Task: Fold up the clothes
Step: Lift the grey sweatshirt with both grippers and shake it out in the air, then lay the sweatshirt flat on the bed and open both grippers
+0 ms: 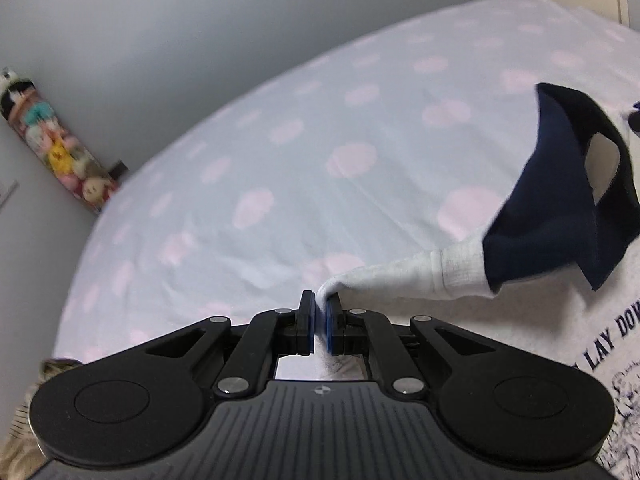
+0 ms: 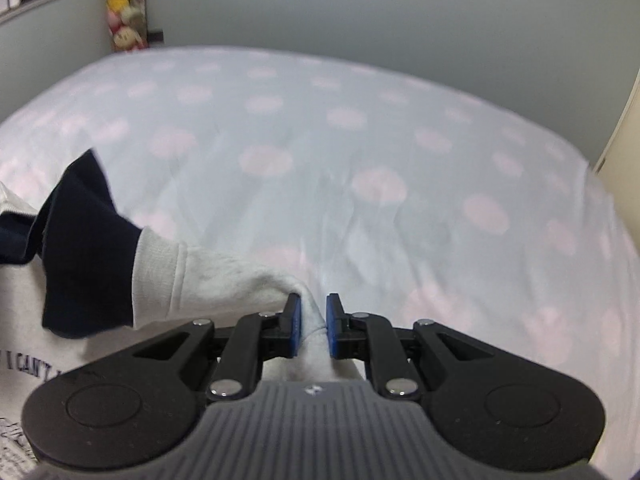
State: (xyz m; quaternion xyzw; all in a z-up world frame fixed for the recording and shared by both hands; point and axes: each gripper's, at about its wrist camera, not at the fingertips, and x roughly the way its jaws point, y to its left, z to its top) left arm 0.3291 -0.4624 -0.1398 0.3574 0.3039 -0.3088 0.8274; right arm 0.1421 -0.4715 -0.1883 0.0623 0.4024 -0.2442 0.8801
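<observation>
A white T-shirt [image 1: 404, 284] with navy sleeves and dark printed lettering hangs stretched between the two grippers above a bed. My left gripper [image 1: 320, 304] is shut on a thin pinch of the shirt's white shoulder fabric. A navy sleeve [image 1: 560, 200] flaps up at the right of that view. In the right wrist view, my right gripper [image 2: 313, 316] is shut on a thicker fold of the same white T-shirt [image 2: 224, 280]. The other navy sleeve [image 2: 84, 240] hangs to its left. The shirt's body drops below both grippers, mostly hidden.
The bed's pale blue sheet [image 1: 280, 152] with pink dots spreads under and ahead of both grippers. A tall holder of plush toys [image 1: 56, 148] leans in the wall corner, the plush toys [image 2: 126, 4] also showing far left. A cream panel [image 2: 624, 128] borders the bed's right side.
</observation>
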